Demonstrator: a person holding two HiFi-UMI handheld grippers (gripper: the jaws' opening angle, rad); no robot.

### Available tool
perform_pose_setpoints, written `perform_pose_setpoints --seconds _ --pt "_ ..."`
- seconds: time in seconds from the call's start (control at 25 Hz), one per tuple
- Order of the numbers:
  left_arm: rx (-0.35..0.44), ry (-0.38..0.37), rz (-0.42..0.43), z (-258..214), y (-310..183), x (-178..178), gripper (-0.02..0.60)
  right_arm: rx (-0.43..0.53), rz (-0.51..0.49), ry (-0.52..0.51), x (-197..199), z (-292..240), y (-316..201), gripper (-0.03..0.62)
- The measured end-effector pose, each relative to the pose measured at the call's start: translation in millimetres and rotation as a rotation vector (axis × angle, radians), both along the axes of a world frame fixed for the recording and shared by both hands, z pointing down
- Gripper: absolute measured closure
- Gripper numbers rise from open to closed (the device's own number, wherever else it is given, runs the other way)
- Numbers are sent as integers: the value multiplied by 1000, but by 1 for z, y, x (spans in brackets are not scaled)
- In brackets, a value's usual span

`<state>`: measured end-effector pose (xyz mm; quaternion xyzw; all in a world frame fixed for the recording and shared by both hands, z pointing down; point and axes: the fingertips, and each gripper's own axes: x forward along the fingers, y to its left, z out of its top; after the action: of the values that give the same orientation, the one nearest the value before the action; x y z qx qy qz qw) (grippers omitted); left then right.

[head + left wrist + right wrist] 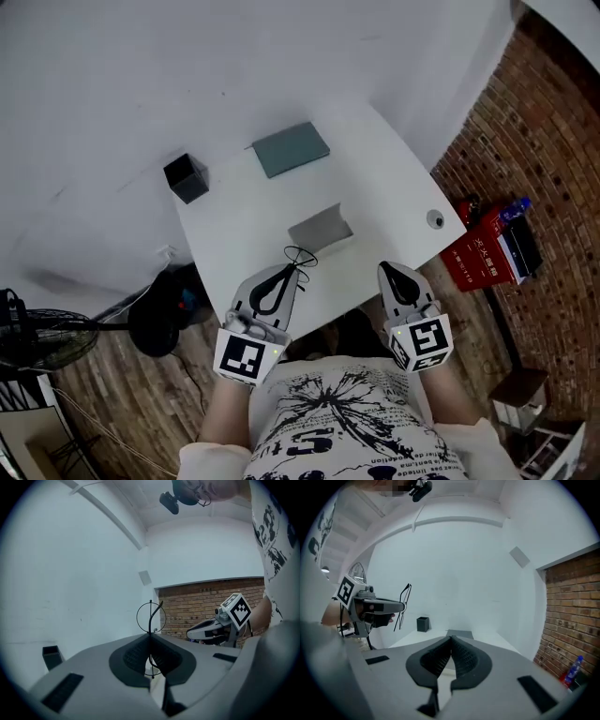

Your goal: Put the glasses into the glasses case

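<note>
Thin black wire-rimmed glasses (300,256) stick out past the tips of my left gripper (295,271), which is shut on them just above the near edge of the white table (394,178). Seen from the left gripper, one round lens ring (151,616) stands upright above the closed jaws. A grey case (321,228) lies on the table just beyond the glasses. A teal-grey flat box (291,148) lies farther back. My right gripper (395,273) hovers at the table's near edge, to the right, shut with nothing in it. In the right gripper view its jaws meet with no gap.
A small black open box (186,177) stands at the table's far left corner. A round cable hole (435,219) sits near the right edge. On the floor are a red box (480,249) and a blue bottle (515,208) by the brick wall, and a fan (42,339) at left.
</note>
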<state>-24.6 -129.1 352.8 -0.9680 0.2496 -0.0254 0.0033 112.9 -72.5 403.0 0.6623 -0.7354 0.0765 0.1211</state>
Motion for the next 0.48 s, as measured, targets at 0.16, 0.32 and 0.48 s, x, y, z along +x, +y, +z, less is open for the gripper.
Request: perform_pose_setpoints --seconds 0.16,0.32,0.48 --pt "-32 -72 -57 16 -30 19 566 -21 -92 -27 19 6 -48 579" --pt "-67 -122 -123 36 -57 36 566 -33 -198 -13 33 9 -87 579" --pt "-132 -179 -215 65 -74 49 566 -47 -309 4 48 19 -118 579"
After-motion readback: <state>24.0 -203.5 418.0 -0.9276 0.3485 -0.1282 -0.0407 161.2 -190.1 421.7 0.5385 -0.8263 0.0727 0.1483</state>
